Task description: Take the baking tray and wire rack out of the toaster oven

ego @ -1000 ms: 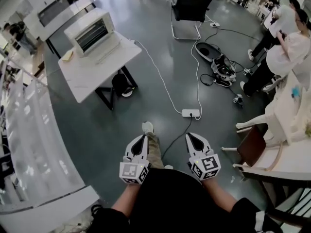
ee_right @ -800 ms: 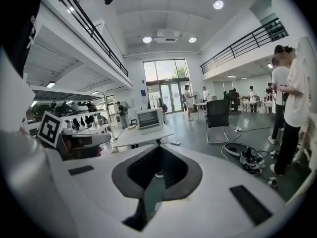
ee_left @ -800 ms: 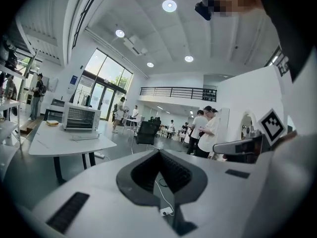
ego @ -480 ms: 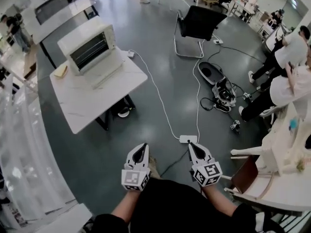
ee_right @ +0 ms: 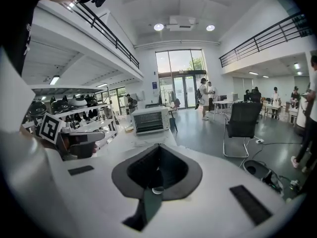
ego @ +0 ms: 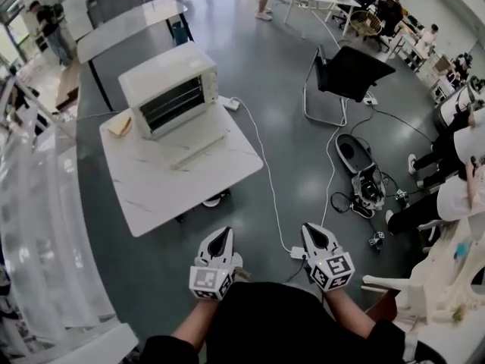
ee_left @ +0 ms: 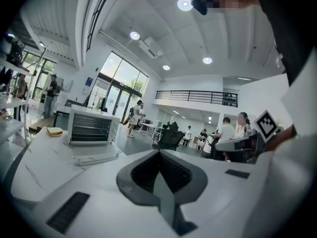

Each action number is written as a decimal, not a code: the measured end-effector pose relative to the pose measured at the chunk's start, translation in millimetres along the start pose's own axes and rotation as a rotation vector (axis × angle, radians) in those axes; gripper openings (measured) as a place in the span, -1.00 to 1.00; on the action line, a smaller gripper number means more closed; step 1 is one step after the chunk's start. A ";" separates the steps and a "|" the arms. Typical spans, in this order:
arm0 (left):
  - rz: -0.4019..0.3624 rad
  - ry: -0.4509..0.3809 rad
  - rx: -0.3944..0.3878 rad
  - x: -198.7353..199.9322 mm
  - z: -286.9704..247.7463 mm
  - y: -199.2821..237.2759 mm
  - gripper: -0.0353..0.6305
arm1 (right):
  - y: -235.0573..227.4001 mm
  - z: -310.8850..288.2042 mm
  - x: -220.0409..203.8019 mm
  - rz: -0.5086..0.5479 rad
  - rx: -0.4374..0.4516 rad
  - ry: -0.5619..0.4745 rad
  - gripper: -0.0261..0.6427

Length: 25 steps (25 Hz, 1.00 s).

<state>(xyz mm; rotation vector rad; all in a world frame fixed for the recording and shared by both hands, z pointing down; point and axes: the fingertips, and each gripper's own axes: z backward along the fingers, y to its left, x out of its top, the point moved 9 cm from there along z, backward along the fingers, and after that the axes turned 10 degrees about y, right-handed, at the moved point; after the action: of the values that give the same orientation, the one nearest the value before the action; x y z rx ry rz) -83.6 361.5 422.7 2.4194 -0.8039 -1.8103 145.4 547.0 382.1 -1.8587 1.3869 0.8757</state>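
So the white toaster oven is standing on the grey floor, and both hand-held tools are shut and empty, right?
Not quite. The white toaster oven stands on the white marble-patterned table, not on the floor; the head view shows it. The left tool and right tool are indeed shut and empty.

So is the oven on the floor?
No, the oven stands on the white table.
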 end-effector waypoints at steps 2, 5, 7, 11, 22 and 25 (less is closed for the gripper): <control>0.027 0.006 0.024 7.9 -12.8 10.5 -0.84 | -12.8 -15.4 4.6 -0.016 -0.007 0.003 -0.85; 0.073 -0.013 0.046 19.5 -30.9 16.9 -0.84 | -30.3 -39.7 8.5 -0.046 0.012 0.018 -0.85; 0.077 -0.009 0.076 24.1 -44.6 18.8 -0.84 | -41.1 -59.1 13.3 -0.055 0.046 0.023 -0.85; 0.054 -0.007 0.181 31.0 -70.1 25.0 -0.84 | -59.7 -107.6 31.9 -0.021 0.169 0.004 -0.86; 0.184 -0.101 0.448 65.0 -155.7 21.5 -0.84 | -149.7 -203.9 132.7 0.174 0.412 -0.045 -0.86; 0.195 -0.113 0.489 71.1 -167.0 22.1 -0.84 | -161.8 -219.4 139.0 0.175 0.436 -0.030 -0.86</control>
<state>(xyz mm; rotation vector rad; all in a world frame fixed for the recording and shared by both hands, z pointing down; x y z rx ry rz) 72.1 265.6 421.1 2.3842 -1.5973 -1.8584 360.6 331.2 409.8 -1.4065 1.5914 0.6170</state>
